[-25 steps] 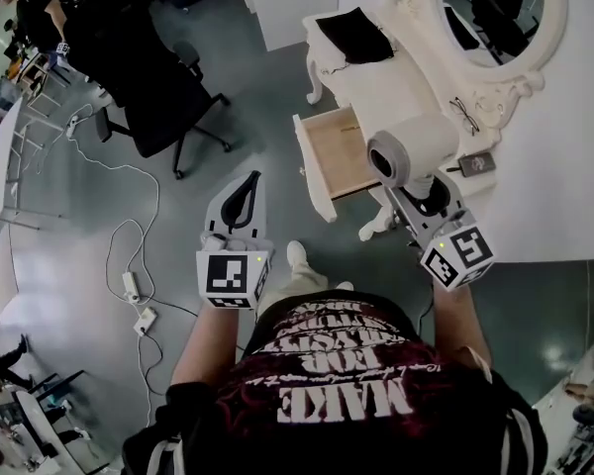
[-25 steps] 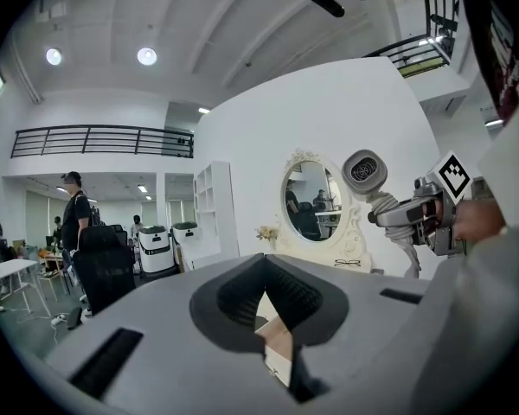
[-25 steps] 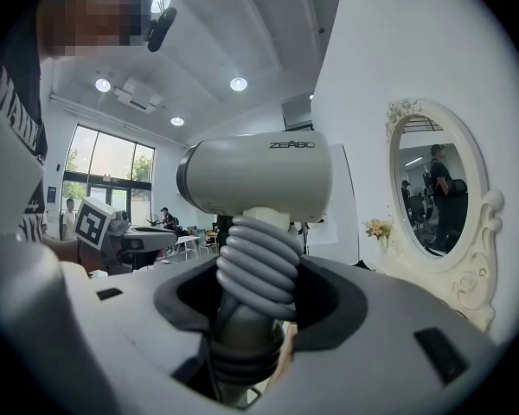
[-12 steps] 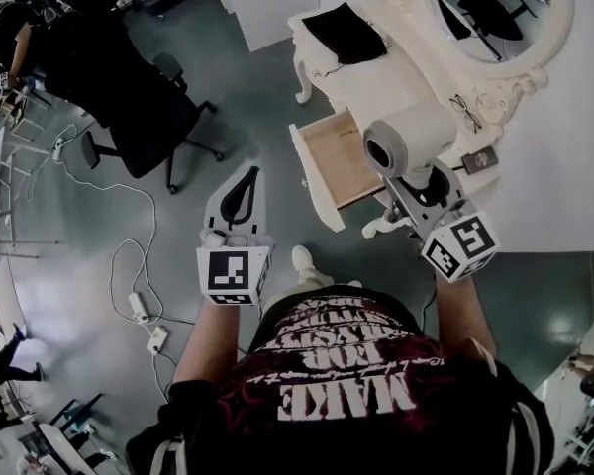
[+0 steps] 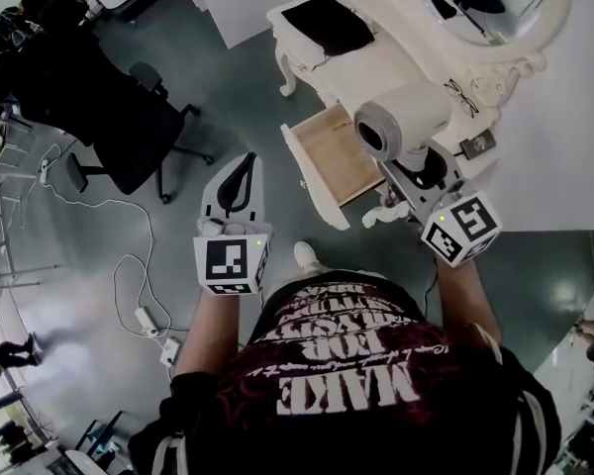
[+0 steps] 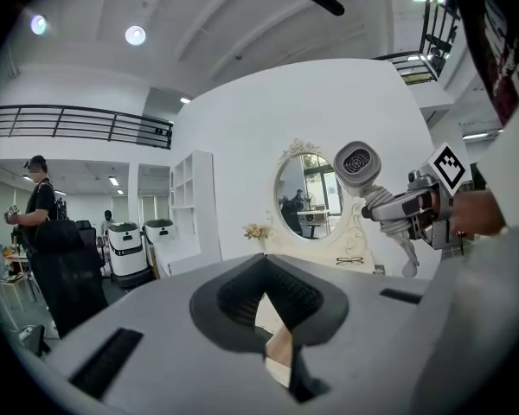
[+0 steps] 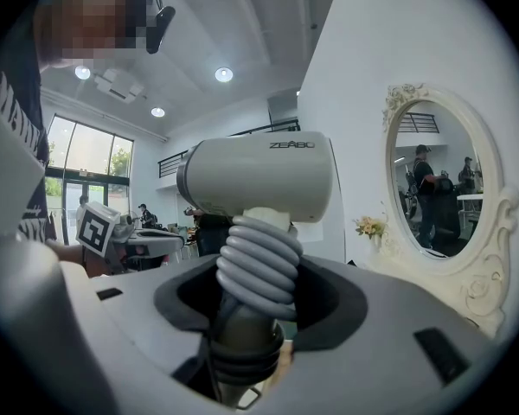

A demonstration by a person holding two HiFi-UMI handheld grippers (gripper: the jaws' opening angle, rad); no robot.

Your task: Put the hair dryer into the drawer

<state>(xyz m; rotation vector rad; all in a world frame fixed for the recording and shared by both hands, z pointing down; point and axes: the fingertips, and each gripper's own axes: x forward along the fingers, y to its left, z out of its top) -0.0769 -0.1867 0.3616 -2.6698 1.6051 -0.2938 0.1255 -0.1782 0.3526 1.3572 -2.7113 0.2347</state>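
A white hair dryer (image 5: 404,119) with its grey cord coiled round the handle stands upright in my right gripper (image 5: 413,161), which is shut on that handle. In the right gripper view the hair dryer (image 7: 259,180) rises from between the jaws of the right gripper (image 7: 251,318). It hangs by the right edge of the open wooden drawer (image 5: 335,151) of the white dressing table (image 5: 376,62). My left gripper (image 5: 243,171) is shut and empty, to the left of the drawer over the floor. The left gripper view shows the left gripper (image 6: 268,318), and the hair dryer (image 6: 357,164) off to the right.
A black cloth (image 5: 327,23), glasses (image 5: 458,92) and a small dark device (image 5: 475,144) lie on the dressing table below its oval mirror (image 5: 485,8). A black office chair (image 5: 129,127) stands left. Cables and a power strip (image 5: 144,317) lie on the floor. A person (image 6: 43,223) stands far left.
Both grippers have moved forward toward the dressing table. The hair dryer stays in the right gripper and sits closer to the drawer's right edge.
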